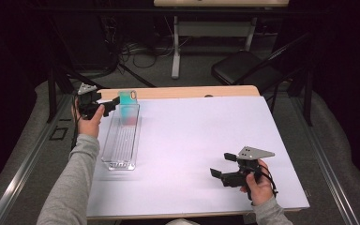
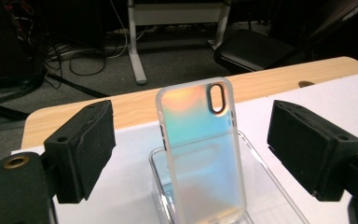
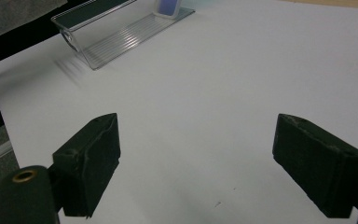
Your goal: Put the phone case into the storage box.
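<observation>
An iridescent phone case with a clear frosted rim stands upright at the far end of a long clear plastic tray. In the left gripper view the phone case rises from the tray just ahead of my jaws, with a gap on each side. My left gripper is open at the table's far left, pointing at the case. My right gripper is open near the front right, low over the bare white table top. In the right gripper view the tray lies far off at the upper left.
The white table top has a wooden strip along its far edge. Beyond it are a folding chair, a desk leg and cables on the floor. A grey sleeve reaches in along the left edge.
</observation>
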`<action>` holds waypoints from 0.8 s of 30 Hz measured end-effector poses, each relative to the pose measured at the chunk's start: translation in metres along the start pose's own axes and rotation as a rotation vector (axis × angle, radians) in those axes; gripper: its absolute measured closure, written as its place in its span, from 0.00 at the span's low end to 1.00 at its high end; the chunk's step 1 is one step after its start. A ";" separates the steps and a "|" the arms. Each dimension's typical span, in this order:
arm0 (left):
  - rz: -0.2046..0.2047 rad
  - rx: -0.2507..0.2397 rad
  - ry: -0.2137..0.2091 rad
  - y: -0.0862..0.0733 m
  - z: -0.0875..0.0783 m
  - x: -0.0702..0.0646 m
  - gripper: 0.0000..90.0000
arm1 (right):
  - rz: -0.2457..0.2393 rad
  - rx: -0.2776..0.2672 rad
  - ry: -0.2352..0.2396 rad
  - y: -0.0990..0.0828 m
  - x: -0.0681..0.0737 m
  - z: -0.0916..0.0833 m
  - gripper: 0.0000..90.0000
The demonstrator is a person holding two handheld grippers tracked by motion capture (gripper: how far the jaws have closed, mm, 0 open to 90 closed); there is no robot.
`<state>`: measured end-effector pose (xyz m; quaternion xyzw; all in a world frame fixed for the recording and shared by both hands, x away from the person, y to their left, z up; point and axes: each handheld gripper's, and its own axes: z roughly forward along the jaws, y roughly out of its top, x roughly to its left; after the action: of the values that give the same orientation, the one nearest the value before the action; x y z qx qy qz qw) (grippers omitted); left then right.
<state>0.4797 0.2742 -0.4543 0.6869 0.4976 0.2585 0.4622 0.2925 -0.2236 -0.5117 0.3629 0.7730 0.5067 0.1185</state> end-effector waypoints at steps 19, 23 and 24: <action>0.061 0.009 -0.107 -0.009 -0.025 -0.020 0.01 | 0.003 -0.002 0.002 0.000 -0.001 0.000 0.16; 0.061 0.009 -0.128 -0.010 -0.031 -0.025 0.01 | 0.002 -0.002 0.001 0.000 0.000 0.001 0.16; 0.062 0.007 -0.131 -0.011 -0.032 -0.027 0.00 | 0.001 0.002 0.002 0.000 0.000 0.000 0.16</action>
<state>0.4388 0.2625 -0.4472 0.7191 0.4458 0.2254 0.4832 0.2929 -0.2236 -0.5123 0.3630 0.7734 0.5063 0.1171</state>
